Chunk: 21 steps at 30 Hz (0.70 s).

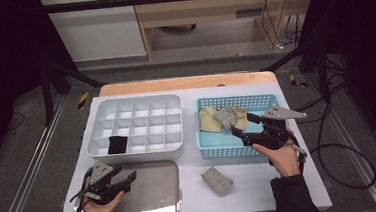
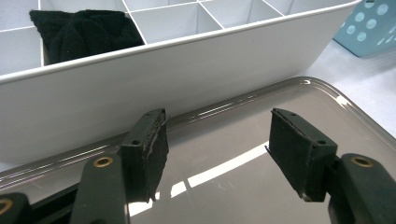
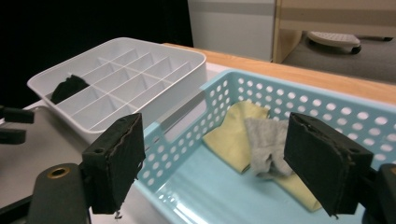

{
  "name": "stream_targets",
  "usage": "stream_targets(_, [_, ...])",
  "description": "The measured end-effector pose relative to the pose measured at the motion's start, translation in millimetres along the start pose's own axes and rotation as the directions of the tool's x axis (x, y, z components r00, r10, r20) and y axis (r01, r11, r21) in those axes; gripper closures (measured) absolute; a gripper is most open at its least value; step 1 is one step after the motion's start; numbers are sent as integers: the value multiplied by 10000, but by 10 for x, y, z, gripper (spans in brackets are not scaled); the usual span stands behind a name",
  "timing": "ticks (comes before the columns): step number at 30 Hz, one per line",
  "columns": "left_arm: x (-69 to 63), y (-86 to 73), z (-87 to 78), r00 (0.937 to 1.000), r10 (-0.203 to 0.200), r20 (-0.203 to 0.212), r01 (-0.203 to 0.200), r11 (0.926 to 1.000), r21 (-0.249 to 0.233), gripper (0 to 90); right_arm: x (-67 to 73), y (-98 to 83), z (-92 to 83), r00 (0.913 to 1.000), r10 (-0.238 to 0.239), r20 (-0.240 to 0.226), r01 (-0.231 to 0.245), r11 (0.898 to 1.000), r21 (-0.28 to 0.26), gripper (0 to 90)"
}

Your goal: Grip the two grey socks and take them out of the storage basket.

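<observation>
Two hand-held grippers, right gripper released and empty above the blue perforated basket, grey cloth lying on yellow cloth inside it, left gripper released over the metal tray, black cloth in the white divided organizer, another grey cloth on the table.

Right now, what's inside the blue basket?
The blue basket holds a yellow cloth with a grey cloth lying on top of it. Whatever is under the cloths is covered. The right gripper hovers over the basket, jaws open and empty.
</observation>
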State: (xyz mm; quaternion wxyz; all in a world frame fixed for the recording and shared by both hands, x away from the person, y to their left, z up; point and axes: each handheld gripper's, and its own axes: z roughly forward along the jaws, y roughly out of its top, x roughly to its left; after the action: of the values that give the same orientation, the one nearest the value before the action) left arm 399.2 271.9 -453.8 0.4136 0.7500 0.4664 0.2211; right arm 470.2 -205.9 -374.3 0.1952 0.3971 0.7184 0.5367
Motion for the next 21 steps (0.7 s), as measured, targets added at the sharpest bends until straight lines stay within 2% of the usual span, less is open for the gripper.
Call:
stream_targets(7, [3,-3,6,10000,-7,-5,7,10000,-1,365,-95,148,112,9999,-142,32,142,9999,-8,225])
stream_targets(21, [15,-5,1,10000,-79,7,79,10000,-46,365,-306,270,390,9996,100,269,-105,9998,184,276])
